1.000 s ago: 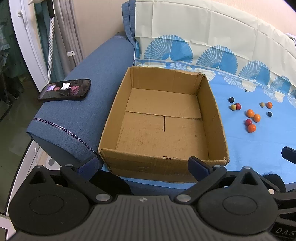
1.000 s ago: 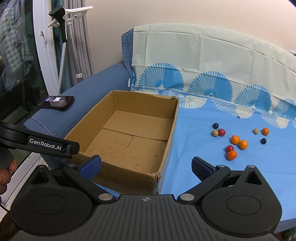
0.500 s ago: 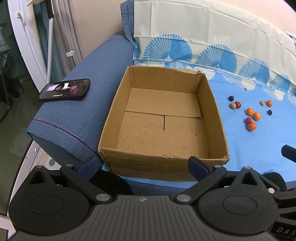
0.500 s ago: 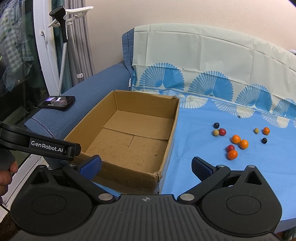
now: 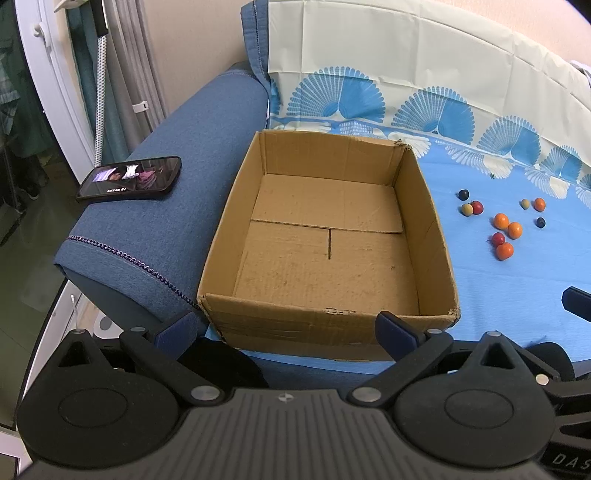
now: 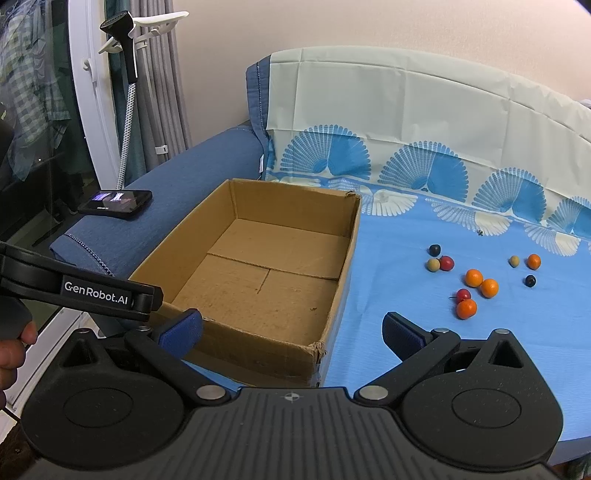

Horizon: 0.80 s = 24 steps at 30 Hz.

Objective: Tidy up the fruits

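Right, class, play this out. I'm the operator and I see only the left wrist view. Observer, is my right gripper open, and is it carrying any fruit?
Observer: The right gripper is open with nothing between its fingers. All the fruits lie on the blue cloth.
Operator: What is beside it on my side?
Observer: A black bar lettered GenRobot.AI crosses in front of the cardboard box, near its front corner. A hand shows at the frame's left edge.
Operator: Where does that patterned hose end?
Observer: In a black head hooked on a white hanger.
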{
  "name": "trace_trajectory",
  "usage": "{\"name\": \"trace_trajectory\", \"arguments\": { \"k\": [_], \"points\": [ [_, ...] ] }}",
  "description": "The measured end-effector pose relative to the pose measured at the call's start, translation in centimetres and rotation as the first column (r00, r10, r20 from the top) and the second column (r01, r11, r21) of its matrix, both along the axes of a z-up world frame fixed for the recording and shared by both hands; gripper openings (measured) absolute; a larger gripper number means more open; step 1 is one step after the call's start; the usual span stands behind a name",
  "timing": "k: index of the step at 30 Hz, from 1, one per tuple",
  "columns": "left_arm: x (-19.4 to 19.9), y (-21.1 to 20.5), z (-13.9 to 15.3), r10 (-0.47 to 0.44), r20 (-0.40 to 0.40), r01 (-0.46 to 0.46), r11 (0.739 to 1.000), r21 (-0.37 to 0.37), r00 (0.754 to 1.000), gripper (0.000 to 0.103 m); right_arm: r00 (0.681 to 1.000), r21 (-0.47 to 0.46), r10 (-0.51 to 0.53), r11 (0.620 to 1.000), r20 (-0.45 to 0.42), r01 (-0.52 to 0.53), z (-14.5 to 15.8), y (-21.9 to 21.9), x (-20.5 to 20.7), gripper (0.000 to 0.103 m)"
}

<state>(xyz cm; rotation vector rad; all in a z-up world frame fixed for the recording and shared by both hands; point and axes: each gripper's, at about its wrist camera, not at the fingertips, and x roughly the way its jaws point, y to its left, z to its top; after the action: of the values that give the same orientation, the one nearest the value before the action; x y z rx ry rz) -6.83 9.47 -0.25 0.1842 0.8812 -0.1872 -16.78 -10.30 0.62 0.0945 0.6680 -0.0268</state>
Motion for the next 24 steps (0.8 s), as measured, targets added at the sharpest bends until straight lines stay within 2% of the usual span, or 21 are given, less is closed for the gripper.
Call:
{"name": "trace_trajectory", "arguments": {
  "k": [6, 15, 24],
  "points": [
    [0.1, -0.2, 0.1, -0.007, -0.007, 0.007, 1.0, 0.003, 1.0, 0.103, 1.0, -0.002, -0.002, 1.0, -0.001, 0.002, -0.2, 0.0, 0.1, 0.103],
    [0.3, -1.2, 0.1, -0.007, -0.016, 0.007, 1.0, 0.014, 1.0, 0.103, 0.998, 0.064, -0.053, 0.996, -0.018, 0.054, -0.2, -1.6, 0.4, 0.103],
    [1.1, -3.9, 0.9, -0.05, 0.002, 0.05, 0.998, 0.024, 0.999, 0.103, 0.989, 0.103, -0.144, 0.985, 0.029, 0.14, -0.6, -5.5, 0.5, 0.103]
  ]
}}
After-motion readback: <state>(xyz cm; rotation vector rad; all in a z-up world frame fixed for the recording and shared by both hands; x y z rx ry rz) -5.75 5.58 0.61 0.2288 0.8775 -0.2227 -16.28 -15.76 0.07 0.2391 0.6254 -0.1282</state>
